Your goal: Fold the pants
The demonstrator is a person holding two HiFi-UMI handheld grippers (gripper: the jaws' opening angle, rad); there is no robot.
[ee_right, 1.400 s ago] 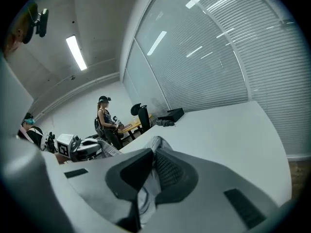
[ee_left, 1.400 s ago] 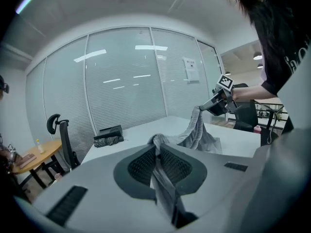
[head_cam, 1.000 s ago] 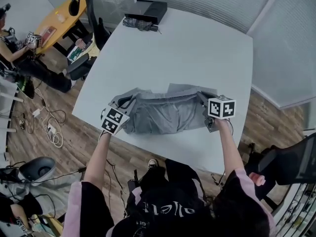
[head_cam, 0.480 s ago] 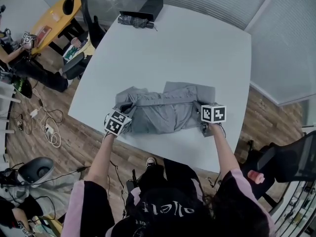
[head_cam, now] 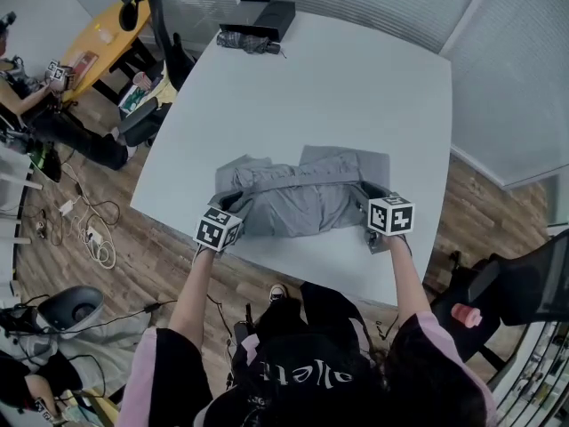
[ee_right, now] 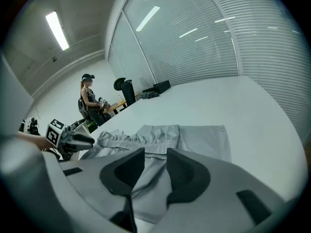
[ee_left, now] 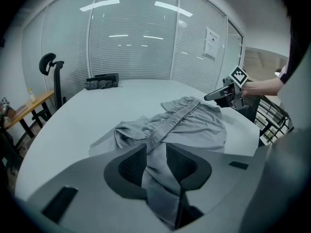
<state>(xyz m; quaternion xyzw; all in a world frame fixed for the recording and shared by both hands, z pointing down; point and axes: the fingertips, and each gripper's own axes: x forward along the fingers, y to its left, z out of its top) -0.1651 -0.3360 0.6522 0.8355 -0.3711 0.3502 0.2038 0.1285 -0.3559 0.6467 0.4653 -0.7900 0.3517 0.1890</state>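
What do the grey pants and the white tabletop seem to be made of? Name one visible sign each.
Pants: soft matte cloth, possibly cotton; it creases and gathers at the waistband. Tabletop: hard, smooth, perhaps laminate; flat, faintly glossy.

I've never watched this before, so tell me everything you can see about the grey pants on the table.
The pants are light grey soft cloth with a gathered waistband, folded into a wrinkled bundle lying flat by the person's edge of the white table. The left gripper and right gripper sit at opposite ends; their jaws have just been opening, with cloth between them.
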